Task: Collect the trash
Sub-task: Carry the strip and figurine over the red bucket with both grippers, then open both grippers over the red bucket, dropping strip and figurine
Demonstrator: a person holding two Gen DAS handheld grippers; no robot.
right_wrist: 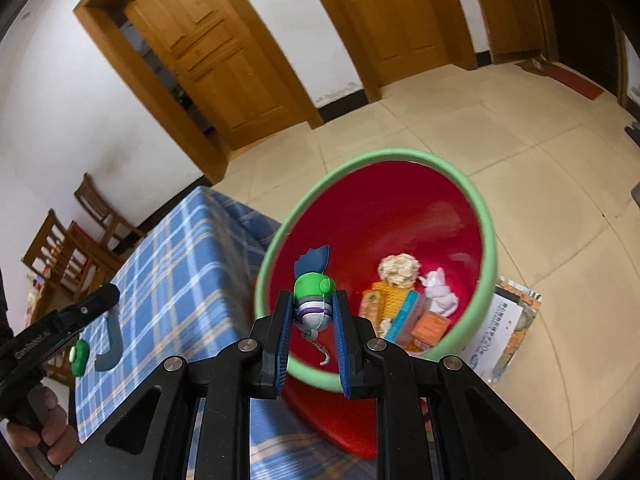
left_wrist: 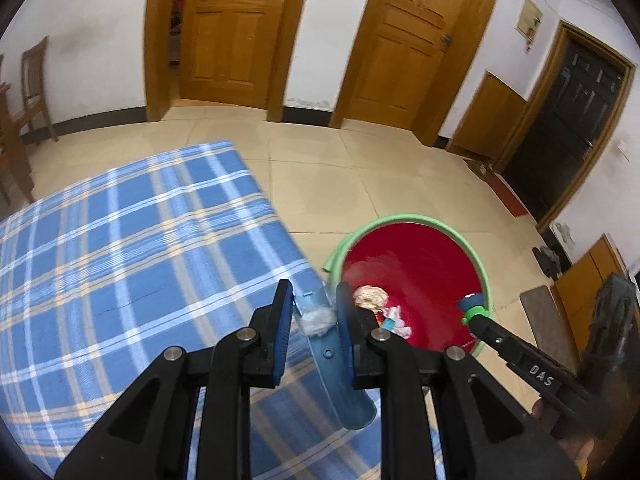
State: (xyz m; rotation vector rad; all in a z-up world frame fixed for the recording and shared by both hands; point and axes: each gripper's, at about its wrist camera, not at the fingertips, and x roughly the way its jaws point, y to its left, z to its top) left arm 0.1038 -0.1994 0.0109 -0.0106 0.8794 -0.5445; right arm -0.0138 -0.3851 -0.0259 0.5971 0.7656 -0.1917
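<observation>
The left gripper [left_wrist: 314, 318] pinches a curved blue plastic piece [left_wrist: 340, 376] with a white wad [left_wrist: 317, 320] lying on it. The piece's long axis runs from the pads back toward the camera. It hangs over the near right edge of the checked tablecloth [left_wrist: 120, 248]. The red bin [left_wrist: 416, 264] with the green rim stands on the floor just to the right and a little farther, so this load is not yet over the opening.

The right gripper [right_wrist: 313, 312] pinches a small green and silver toy [right_wrist: 313, 300] and is nearer: it hangs over the bin's near rim [right_wrist: 280, 240]. I judge its drop comes first.
</observation>
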